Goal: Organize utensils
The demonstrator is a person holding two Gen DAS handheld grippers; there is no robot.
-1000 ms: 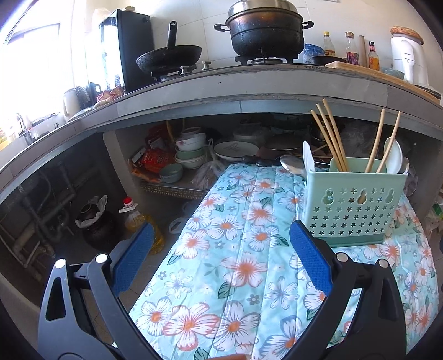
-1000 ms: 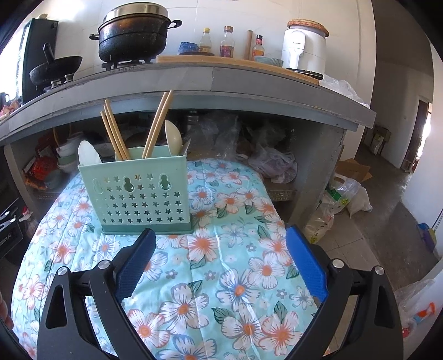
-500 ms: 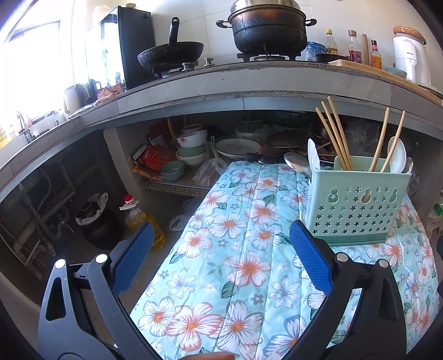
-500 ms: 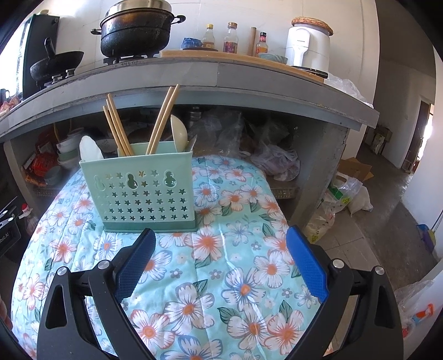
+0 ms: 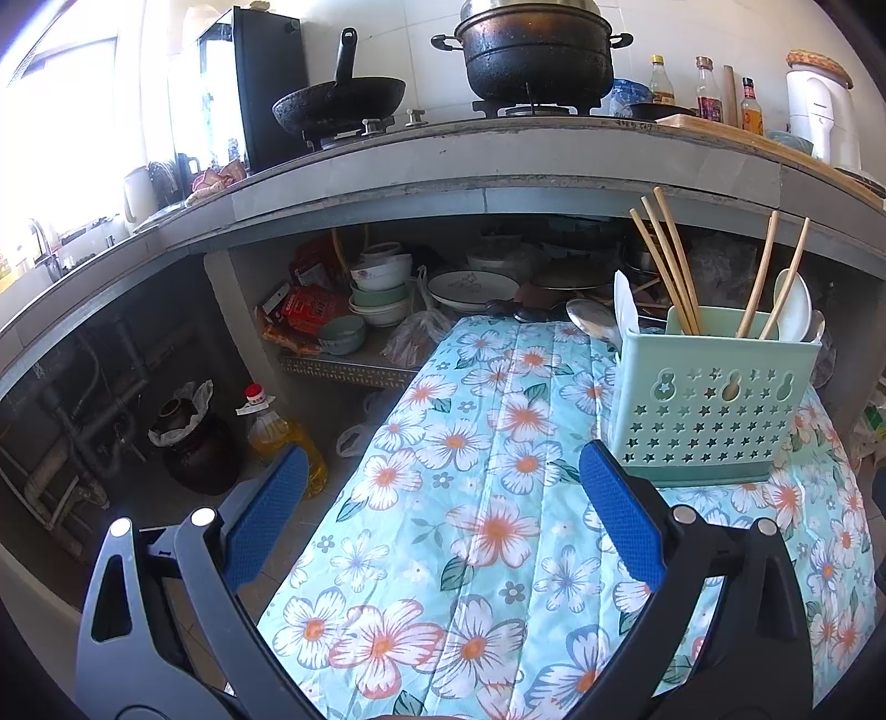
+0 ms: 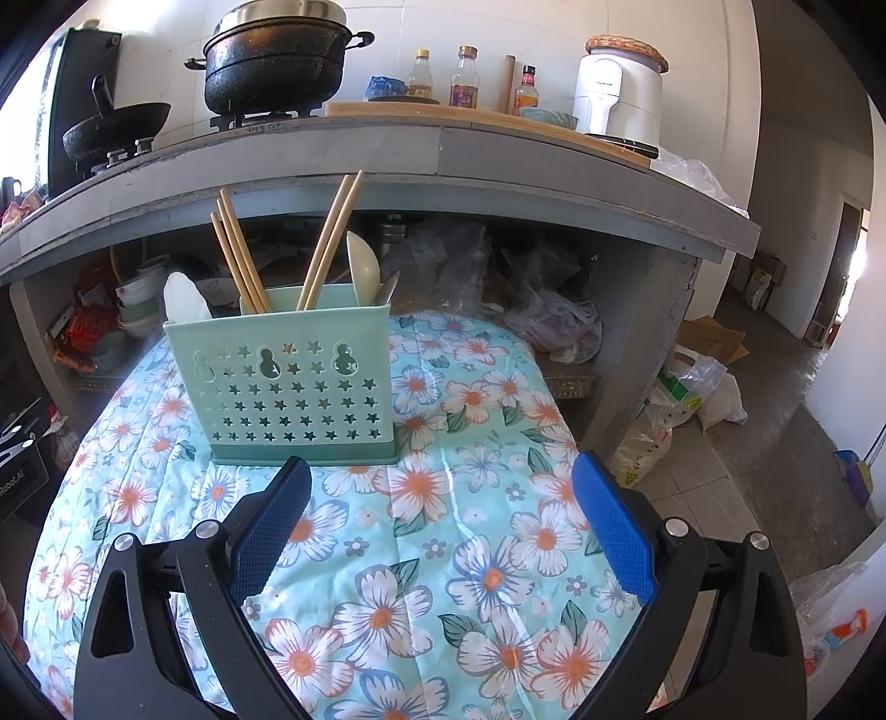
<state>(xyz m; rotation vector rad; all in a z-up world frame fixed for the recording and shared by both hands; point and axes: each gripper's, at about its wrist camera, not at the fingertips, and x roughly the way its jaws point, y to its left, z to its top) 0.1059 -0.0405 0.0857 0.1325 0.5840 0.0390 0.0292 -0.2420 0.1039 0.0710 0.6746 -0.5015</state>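
Note:
A mint-green utensil holder (image 5: 714, 399) (image 6: 285, 382) with star-shaped holes stands on a table under a floral cloth (image 5: 487, 498) (image 6: 432, 498). Wooden chopsticks (image 5: 664, 260) (image 6: 238, 260) and white spoons (image 5: 794, 304) (image 6: 362, 268) stand upright in it. A metal spoon (image 5: 590, 324) lies on the cloth behind the holder to its left. My left gripper (image 5: 443, 487) is open and empty, above the cloth, to the left of the holder. My right gripper (image 6: 440, 493) is open and empty, just in front of the holder and to its right.
A concrete counter (image 5: 498, 160) overhangs the far side of the table, with a pot (image 5: 534, 50), a wok and bottles on it. Bowls and plates (image 5: 382, 293) sit on the shelf beneath. An oil bottle (image 5: 277, 432) and dark jar stand on the floor left. Plastic bags (image 6: 686, 399) lie right.
Both grippers have drawn slightly back and up from the holder; the holder looks a little farther away and lower in both views. Both stay open and empty.

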